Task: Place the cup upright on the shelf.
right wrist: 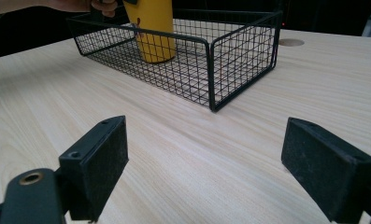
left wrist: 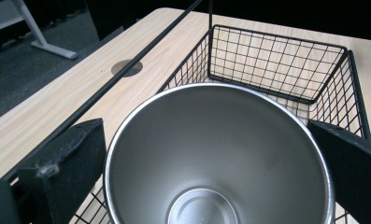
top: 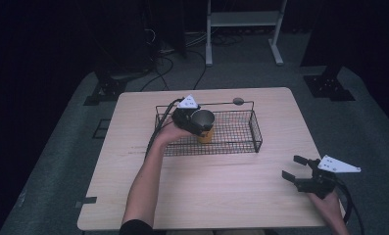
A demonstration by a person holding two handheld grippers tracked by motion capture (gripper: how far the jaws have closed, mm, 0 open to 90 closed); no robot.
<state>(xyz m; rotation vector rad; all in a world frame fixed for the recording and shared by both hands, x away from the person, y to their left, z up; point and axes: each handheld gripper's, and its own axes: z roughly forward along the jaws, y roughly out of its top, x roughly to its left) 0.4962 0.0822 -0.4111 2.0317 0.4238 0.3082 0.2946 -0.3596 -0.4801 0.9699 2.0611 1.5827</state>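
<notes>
A yellow cup (top: 205,128) with a steel inside (left wrist: 216,154) stands upright in the left part of a black wire basket (top: 255,132) at the middle of the table. My left gripper (top: 198,123) is shut on the cup, one jaw on each side of the rim (left wrist: 206,135). In the right gripper view the cup (right wrist: 155,28) appears to rest on the basket floor (right wrist: 192,70), with a hand at its top. My right gripper (top: 291,167) hovers open near the table's front right edge, nothing between its jaws (right wrist: 211,140).
The wooden table (top: 206,196) has a round hole (top: 238,101) behind the basket. A thin black handle bar (left wrist: 103,88) runs along the basket's far side. A white frame (top: 241,19), cables and dark stands sit on the floor beyond.
</notes>
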